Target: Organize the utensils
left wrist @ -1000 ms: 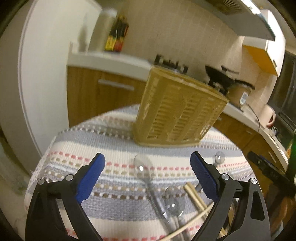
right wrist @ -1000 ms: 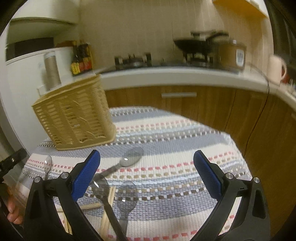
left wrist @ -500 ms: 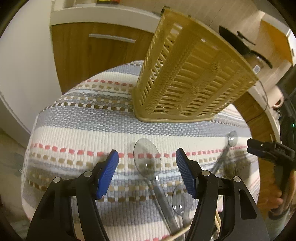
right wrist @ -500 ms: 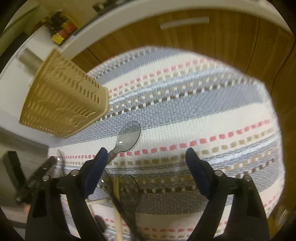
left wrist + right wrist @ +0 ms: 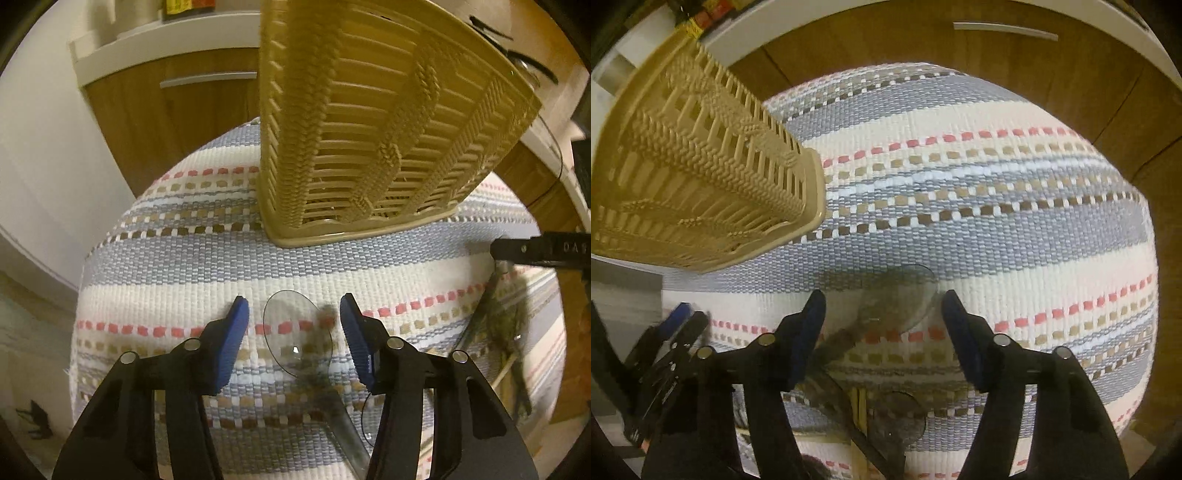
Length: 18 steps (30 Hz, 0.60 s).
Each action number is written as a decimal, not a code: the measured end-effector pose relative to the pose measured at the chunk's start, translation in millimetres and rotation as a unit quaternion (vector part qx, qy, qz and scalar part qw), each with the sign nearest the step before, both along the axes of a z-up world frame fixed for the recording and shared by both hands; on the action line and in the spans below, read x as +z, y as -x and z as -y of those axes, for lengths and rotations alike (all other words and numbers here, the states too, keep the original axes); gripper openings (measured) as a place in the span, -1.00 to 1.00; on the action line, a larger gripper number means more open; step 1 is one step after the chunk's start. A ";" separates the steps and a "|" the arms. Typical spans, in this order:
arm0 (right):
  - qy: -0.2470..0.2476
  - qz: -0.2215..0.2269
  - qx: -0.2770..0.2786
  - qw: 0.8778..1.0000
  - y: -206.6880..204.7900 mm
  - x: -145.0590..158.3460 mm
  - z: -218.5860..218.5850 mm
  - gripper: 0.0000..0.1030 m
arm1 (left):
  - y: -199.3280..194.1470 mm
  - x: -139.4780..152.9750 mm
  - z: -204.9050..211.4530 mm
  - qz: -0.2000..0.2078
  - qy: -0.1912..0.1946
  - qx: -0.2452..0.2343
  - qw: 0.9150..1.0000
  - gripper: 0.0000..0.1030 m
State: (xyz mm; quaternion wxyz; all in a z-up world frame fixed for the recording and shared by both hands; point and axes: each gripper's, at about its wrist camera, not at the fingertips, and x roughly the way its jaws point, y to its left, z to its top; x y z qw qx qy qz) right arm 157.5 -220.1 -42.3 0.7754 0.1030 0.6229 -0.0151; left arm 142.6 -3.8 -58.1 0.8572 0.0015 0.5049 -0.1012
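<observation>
A clear plastic spoon lies on the striped cloth, its bowl between the blue pads of my left gripper. The jaws are closing and the pads stand just clear of the bowl. In the right wrist view a second clear spoon lies with its bowl between the pads of my right gripper. Those jaws are closing too, without pressing on it. Both grippers point steeply down. A tan slatted basket stands on the cloth just beyond them, also seen as the basket at upper left.
Wooden chopsticks and another clear spoon lie near the table's front edge, under the right gripper. The cloth stretches bare to the right. Wooden cabinet doors stand behind the small table.
Both grippers have tipped downward and dropped close to the cloth. Each pair of jaws has narrowed around a clear spoon's bowl. The basket now fills the top of both views.
</observation>
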 end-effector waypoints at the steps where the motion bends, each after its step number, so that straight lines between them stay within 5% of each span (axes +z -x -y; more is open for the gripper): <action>1: 0.016 -0.002 0.005 1.000 -1.1 1.0 -3.9 0.10 | 0.5 -0.1 1.4 0.003 -0.008 -0.003 1.000 -0.08; 5: 0.074 -0.002 0.022 0.997 -2.2 8.8 -17.1 -0.15 | 2.2 -1.5 11.2 0.008 -0.037 -0.013 0.999 -0.14; 12: 0.094 0.039 0.052 0.993 9.7 6.8 -47.8 -0.59 | 3.4 -0.4 25.2 0.015 -0.058 -0.021 0.998 -0.39; 14: 0.093 0.054 0.058 0.992 17.1 16.9 -52.4 -0.78 | 4.1 1.0 25.5 0.017 -0.050 -0.022 0.998 -0.41; 18: 0.064 0.075 0.063 0.993 34.3 34.5 -49.1 -0.87 | 10.0 13.0 13.6 0.036 0.008 -0.017 0.999 -0.44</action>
